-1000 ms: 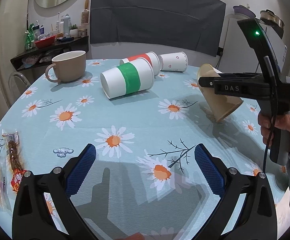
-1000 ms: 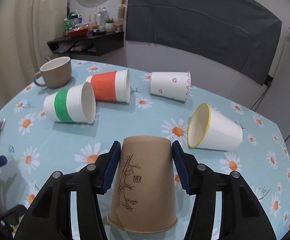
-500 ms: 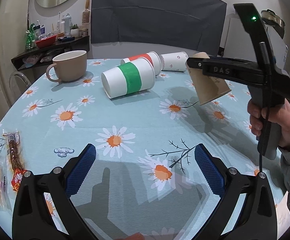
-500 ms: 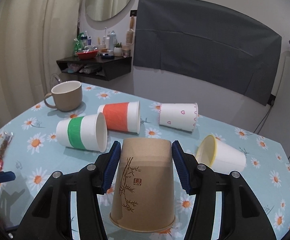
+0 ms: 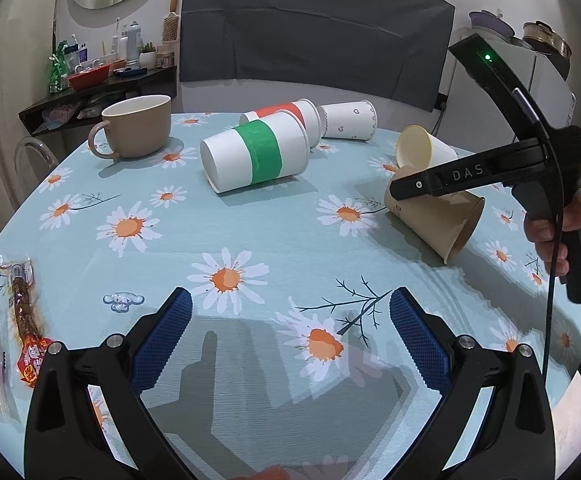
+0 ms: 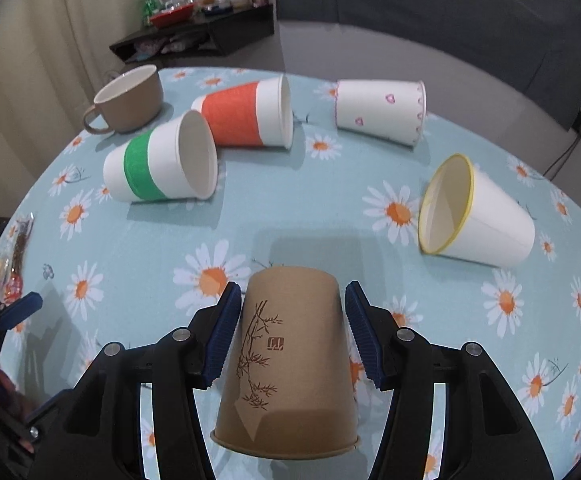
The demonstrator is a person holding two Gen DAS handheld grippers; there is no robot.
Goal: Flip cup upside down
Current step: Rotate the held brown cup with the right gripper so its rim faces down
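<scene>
My right gripper [image 6: 292, 330] is shut on a brown paper cup [image 6: 290, 364] with a bamboo print, its base pointing away and its rim toward the camera. In the left wrist view the right gripper [image 5: 410, 186] holds that cup [image 5: 438, 220] tilted, its rim low by the tablecloth at the right. My left gripper [image 5: 288, 338] is open and empty above the near part of the table.
On the daisy tablecloth [image 5: 226, 224] lie a green-banded cup [image 5: 256, 156], a red-banded cup [image 6: 246, 114], a heart-print cup [image 6: 380, 112] and a yellow-rimmed cup [image 6: 478, 216]. A tan mug [image 5: 136, 126] stands at the back left. Snack packets [image 5: 22, 320] lie at the left edge.
The right gripper lifted the brown cup up, then brought it back down and tilted it, so its rim is now low by the table.
</scene>
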